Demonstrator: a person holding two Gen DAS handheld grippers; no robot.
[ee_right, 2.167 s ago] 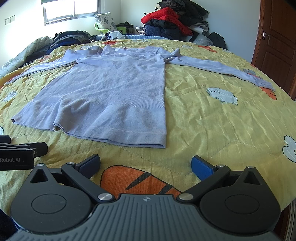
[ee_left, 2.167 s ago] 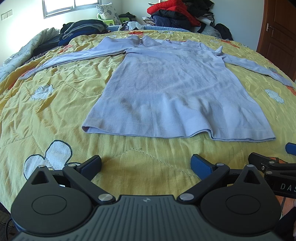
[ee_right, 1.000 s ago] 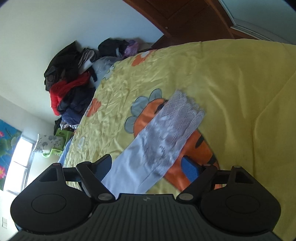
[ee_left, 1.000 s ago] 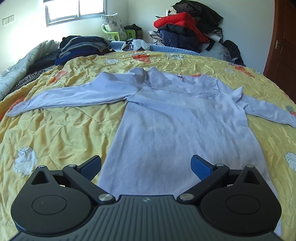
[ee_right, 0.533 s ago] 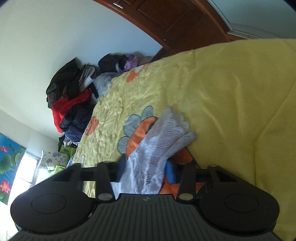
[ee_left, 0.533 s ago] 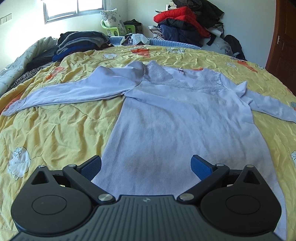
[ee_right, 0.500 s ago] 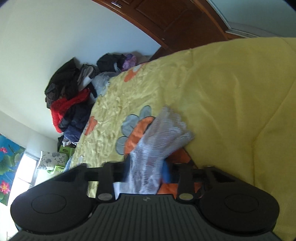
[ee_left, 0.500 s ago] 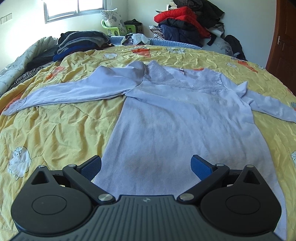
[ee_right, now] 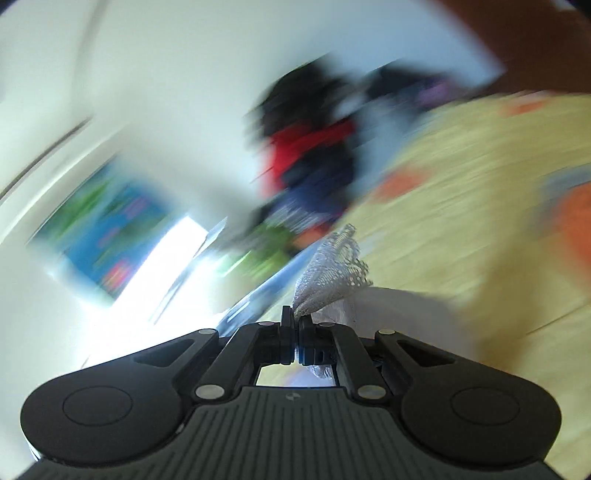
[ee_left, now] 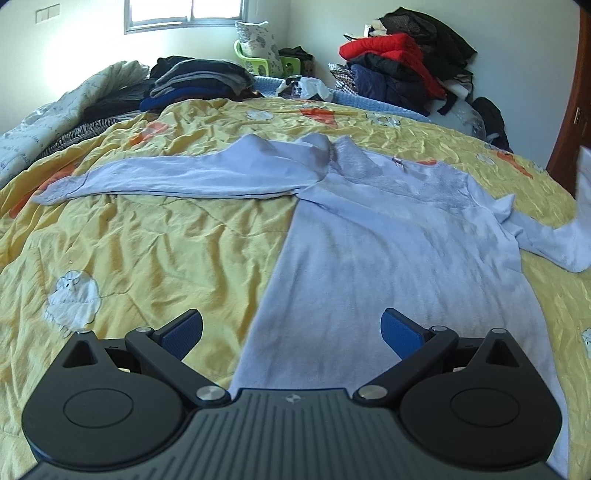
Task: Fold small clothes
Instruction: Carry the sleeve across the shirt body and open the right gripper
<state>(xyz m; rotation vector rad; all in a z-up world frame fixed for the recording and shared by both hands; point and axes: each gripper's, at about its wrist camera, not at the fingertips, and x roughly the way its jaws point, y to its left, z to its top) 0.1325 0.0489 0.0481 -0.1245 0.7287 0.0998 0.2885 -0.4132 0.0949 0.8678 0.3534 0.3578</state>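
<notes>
Soft lavender knit top (ee_left: 388, 258) lies flat on the crinkled yellow quilt (ee_left: 147, 251); right gripper (ee_right: 297, 325) pinches its lacy cuff (ee_right: 332, 266), left gripper (ee_left: 291, 328) hovers, fingers spread wide.

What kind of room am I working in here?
A bedroom, most likely: the top lies on a bed with a yellow quilt, clothes are heaped by the far wall, and a window sits above.

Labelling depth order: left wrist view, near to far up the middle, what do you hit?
Left gripper, open → lavender top's body → its lace collar → yellow quilt → green basket by the far wall.
</notes>
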